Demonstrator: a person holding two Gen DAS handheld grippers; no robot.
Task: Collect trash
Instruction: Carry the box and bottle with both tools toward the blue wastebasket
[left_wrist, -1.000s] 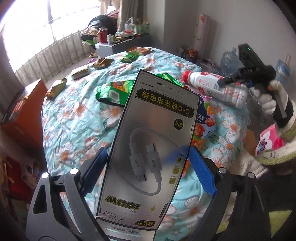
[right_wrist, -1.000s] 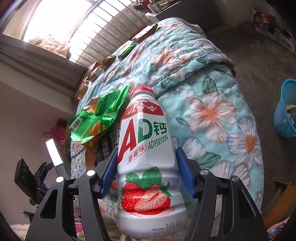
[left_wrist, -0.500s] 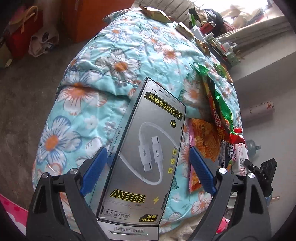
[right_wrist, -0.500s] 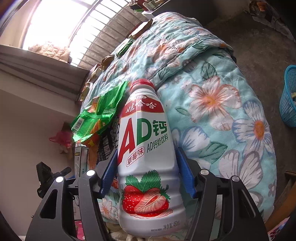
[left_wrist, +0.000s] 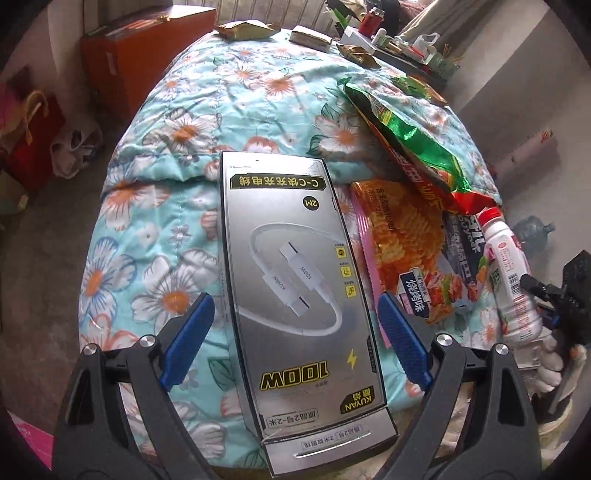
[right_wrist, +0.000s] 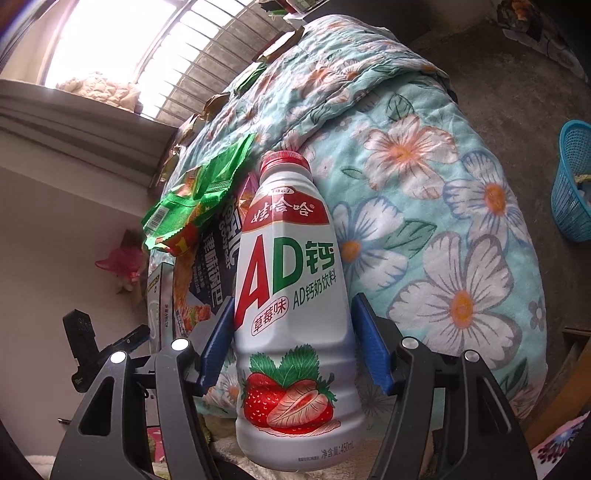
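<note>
Between the blue pads of the left tool (left_wrist: 293, 343) lies a silver cable box (left_wrist: 295, 295), flat on the flowered quilt (left_wrist: 236, 110); both pads stand clear of its long edges, so the tool is released. Just right of that tool sit an orange snack bag (left_wrist: 402, 236) and, beyond it, a green snack bag (left_wrist: 410, 136). Farther right the milk bottle (left_wrist: 511, 280) shows at the tip of the right tool, with a white-gloved hand (left_wrist: 550, 365) below it.

From the right wrist, the right tool (right_wrist: 293, 343) has the milk bottle between its pads, red cap pointing away. Its jaws are opening: a gap shows at the right pad, while the left pad sits close against the bottle's side. Left of this tool lie the green bag and the box; far right stands a blue basket (right_wrist: 572, 184) on the floor.
</note>
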